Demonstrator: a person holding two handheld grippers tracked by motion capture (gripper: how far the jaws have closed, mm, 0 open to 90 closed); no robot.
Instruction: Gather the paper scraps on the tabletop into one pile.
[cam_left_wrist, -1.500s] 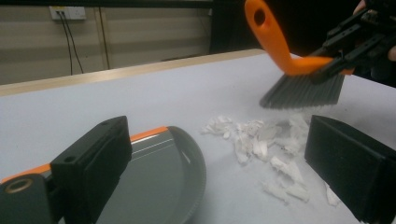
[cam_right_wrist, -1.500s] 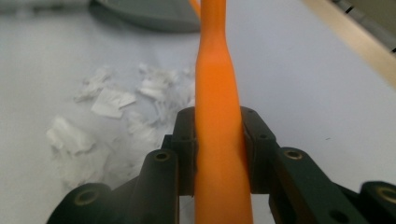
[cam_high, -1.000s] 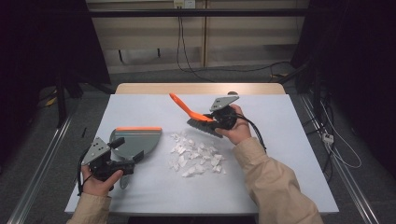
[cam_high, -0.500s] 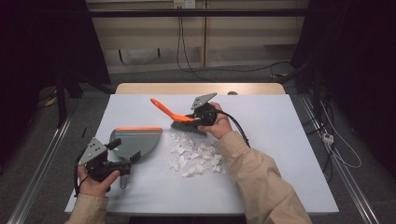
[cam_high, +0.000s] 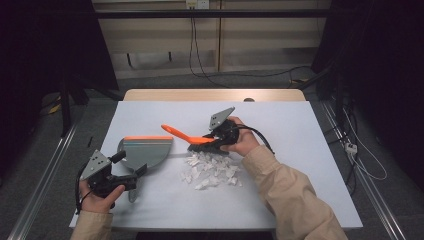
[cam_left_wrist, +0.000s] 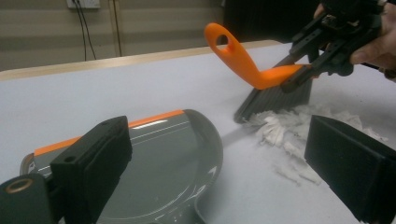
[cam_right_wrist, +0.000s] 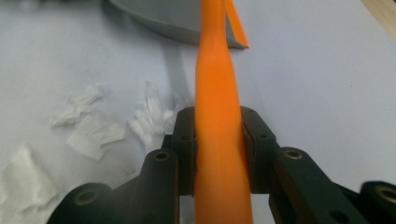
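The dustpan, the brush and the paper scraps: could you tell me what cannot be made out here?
- Dustpan handle: high view, the left gripper covers it, so its grip cannot be told.
- Brush bristles: right gripper view, hidden below the right gripper.
- Paper scraps: high view, too small to count.

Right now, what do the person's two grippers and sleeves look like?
Both are black, angular hand-held tools. The left gripper and the right gripper each carry a grey three-cornered plate with small holes on top. The left gripper's jaws end in thick, blocky black pads. A black cable trails from the right gripper, another loops from the left. The sleeves are beige, loose and creased.
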